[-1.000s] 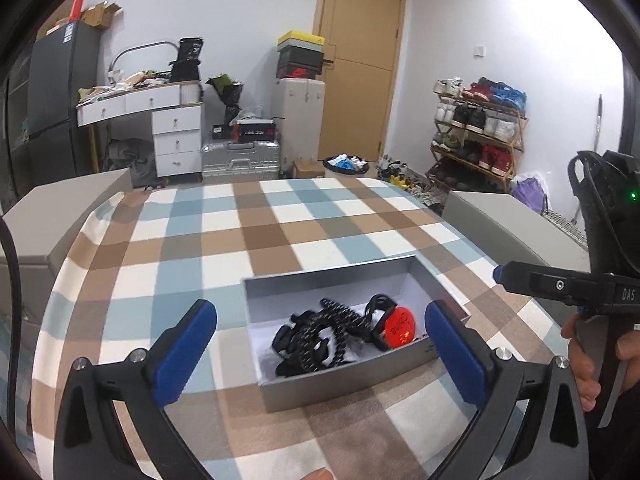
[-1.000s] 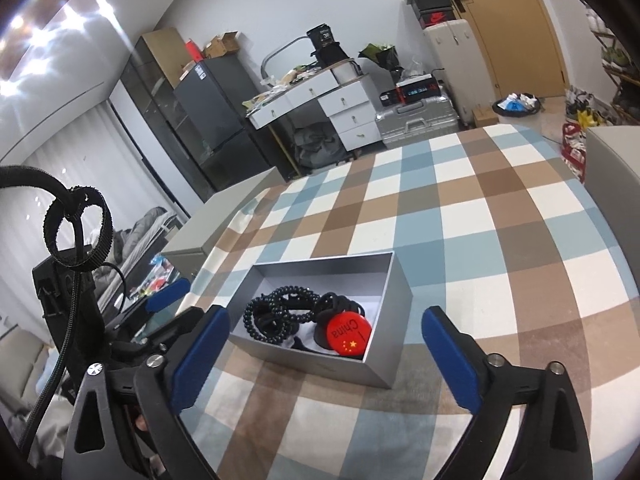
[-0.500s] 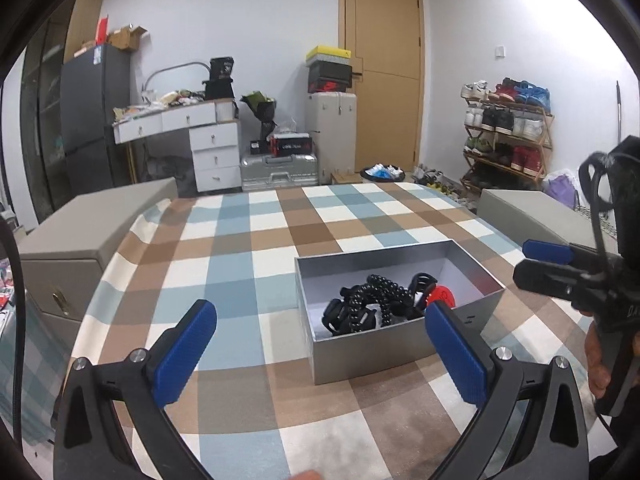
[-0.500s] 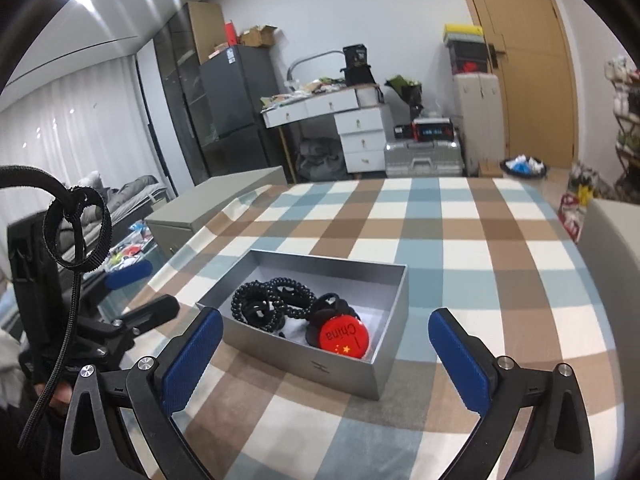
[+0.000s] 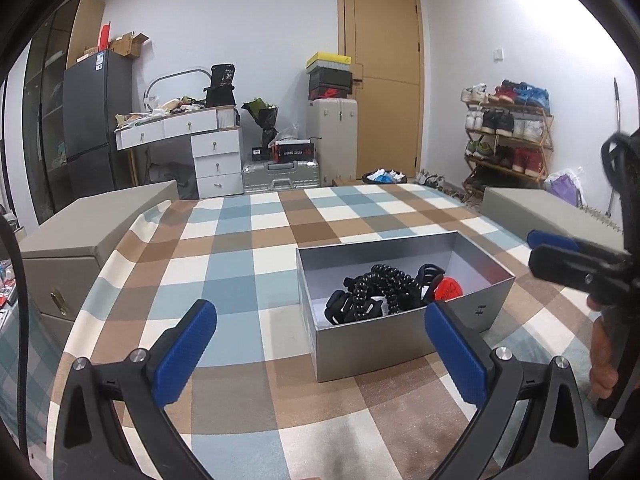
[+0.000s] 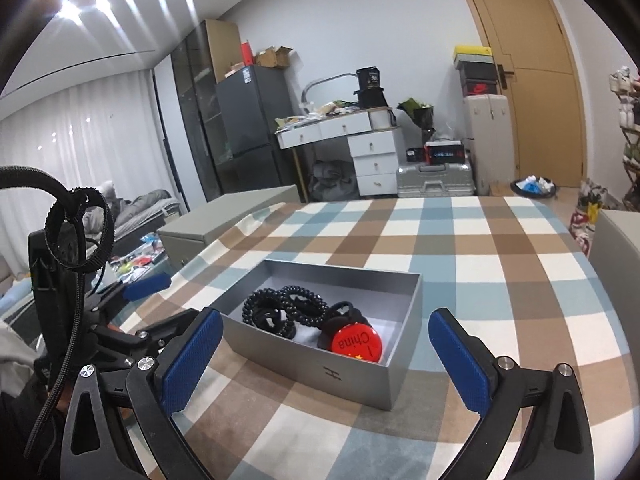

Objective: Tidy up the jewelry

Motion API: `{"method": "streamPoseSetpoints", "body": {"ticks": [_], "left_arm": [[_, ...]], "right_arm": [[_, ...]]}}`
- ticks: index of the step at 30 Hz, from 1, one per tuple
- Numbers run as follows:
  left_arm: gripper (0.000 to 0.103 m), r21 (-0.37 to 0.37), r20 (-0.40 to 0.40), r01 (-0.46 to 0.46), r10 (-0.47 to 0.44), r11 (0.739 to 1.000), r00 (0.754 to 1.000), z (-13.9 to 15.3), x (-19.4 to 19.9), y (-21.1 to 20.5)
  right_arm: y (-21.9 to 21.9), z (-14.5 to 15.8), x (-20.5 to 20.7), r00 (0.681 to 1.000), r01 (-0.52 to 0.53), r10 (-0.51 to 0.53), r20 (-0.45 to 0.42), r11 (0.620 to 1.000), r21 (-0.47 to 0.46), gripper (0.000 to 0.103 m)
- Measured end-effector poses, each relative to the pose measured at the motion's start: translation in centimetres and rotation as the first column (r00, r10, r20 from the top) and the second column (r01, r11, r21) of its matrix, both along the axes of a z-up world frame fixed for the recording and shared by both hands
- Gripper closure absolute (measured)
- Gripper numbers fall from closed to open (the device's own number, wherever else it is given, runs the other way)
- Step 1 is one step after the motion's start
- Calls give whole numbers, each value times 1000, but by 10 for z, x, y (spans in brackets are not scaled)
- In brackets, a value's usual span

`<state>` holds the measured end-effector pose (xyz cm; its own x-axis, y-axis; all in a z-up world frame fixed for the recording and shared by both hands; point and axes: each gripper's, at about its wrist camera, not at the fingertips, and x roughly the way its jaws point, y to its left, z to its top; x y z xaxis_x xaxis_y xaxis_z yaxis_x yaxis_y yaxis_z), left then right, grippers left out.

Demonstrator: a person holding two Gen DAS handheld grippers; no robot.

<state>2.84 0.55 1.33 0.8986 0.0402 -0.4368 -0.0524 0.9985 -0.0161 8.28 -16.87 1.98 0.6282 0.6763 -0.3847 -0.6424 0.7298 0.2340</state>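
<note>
A grey open box (image 5: 472,312) (image 6: 304,364) stands on the checked tablecloth. Inside lie black beaded bracelets (image 5: 380,284) (image 6: 288,306), black hair clips (image 5: 340,308) and a red round badge (image 5: 448,291) (image 6: 356,344) marked "China". My left gripper (image 5: 320,344) is open and empty, held near the box's left front. My right gripper (image 6: 324,356) is open and empty, just in front of the box's near wall. The right gripper also shows in the left wrist view (image 5: 568,256) at the right, and the left gripper shows in the right wrist view (image 6: 156,308) at the left.
The checked tablecloth (image 5: 248,264) (image 6: 500,264) covers the table. Grey boxes stand beside it on the left (image 5: 80,232) and the right (image 5: 552,212). Behind are a desk with drawers (image 5: 192,144), a fridge (image 5: 92,120), suitcases, a door and a shoe rack (image 5: 508,136).
Both grippers have drawn back and levelled out, so the box sits farther off. In the left wrist view the box has shifted to the right. Both grippers stay open.
</note>
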Motion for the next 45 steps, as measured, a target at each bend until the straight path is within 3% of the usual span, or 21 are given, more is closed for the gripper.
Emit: {"method": "streamPoseSetpoints", "body": {"ticks": [17,45], "left_arm": [[1,-14,1,5,-5,1000,1000,1,0,0],[1,-13,0,5,-5,1000,1000,2,-1,-1]], "right_arm": [[-4,-4,-5,998,49,-49,38,999,5,0],[-2,-6,-1,998,58,-58,29,998,-1,0]]}}
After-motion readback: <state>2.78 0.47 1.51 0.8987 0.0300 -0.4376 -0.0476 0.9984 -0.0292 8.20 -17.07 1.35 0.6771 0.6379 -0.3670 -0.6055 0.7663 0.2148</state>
